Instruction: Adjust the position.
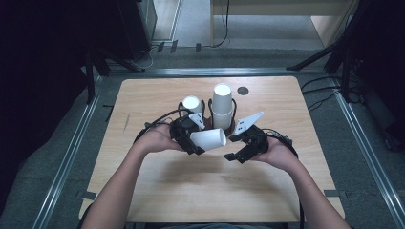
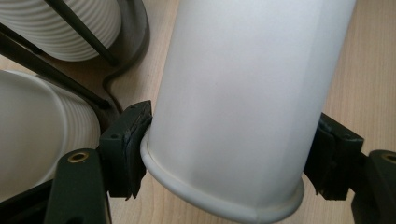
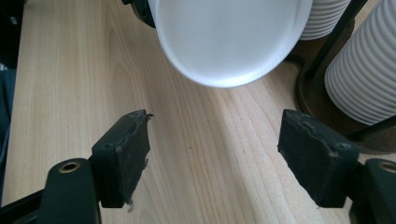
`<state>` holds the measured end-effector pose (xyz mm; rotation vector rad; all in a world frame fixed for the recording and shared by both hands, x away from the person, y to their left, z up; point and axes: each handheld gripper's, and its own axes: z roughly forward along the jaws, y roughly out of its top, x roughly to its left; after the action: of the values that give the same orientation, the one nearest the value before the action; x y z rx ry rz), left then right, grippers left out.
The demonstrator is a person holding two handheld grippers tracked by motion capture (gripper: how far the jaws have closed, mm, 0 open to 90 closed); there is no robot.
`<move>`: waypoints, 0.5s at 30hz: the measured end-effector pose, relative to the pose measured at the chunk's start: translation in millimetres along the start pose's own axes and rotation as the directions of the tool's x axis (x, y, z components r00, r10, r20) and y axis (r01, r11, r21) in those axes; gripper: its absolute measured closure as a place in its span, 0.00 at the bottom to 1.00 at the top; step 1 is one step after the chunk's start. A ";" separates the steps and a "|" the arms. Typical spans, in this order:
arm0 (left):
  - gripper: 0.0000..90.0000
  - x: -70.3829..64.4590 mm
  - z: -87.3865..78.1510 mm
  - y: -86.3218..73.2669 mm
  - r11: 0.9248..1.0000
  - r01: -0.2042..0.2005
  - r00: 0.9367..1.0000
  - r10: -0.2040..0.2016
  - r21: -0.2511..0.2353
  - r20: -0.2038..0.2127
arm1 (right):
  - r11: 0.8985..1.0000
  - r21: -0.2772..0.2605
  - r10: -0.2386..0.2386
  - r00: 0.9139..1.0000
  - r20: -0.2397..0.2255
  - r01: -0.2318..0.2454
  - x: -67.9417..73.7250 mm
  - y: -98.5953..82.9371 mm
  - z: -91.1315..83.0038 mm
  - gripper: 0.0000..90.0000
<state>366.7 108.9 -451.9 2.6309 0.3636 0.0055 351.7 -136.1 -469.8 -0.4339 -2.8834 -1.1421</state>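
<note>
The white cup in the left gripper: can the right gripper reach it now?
Probably yes. The right gripper is open, bare wood lies between its jaws, and the white cup hangs just ahead with nothing between.

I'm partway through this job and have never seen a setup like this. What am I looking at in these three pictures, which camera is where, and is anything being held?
No robot arm here: a person holds a two-jaw gripper in each hand at a wooden table. The high view looks down from above the person's side. The other two views come from cameras riding on the grippers, looking along their black jaws.

On the table stands a dark cup rack with a tall stack of white paper cups and a shorter stack beside it.

The left gripper is shut on a single white cup, held on its side, pads pressing both walls. The right gripper is open and holds nothing, with the cup's round end just ahead of it.
</note>
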 end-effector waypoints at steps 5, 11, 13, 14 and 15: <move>0.29 -0.2 5.4 1.2 0.999 0.006 1.000 -0.006 0.035 0.008 | 1.000 0.007 -0.011 1.000 0.008 0.011 0.7 0.2 1.9 0.28; 0.29 -2.1 12.5 3.6 0.997 0.000 1.000 -0.001 0.071 0.014 | 1.000 0.010 -0.012 1.000 0.010 0.012 0.5 0.2 3.4 0.28; 0.29 -2.3 13.7 4.0 0.997 -0.004 1.000 0.003 0.077 0.016 | 1.000 0.012 -0.012 1.000 0.008 0.012 0.4 0.3 4.0 0.28; 0.29 -3.9 17.4 5.5 0.995 -0.016 1.000 0.015 0.094 0.017 | 1.000 0.013 -0.011 1.000 0.006 0.011 0.5 0.5 5.2 0.28; 0.29 -5.1 19.4 6.2 0.995 -0.017 1.000 0.015 0.102 0.016 | 1.000 0.014 -0.013 1.000 0.007 0.013 0.5 0.6 5.7 0.28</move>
<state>364.7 93.4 -465.9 2.7333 0.3459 -0.0279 352.0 -131.7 -473.6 -0.4204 -2.9020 -1.1243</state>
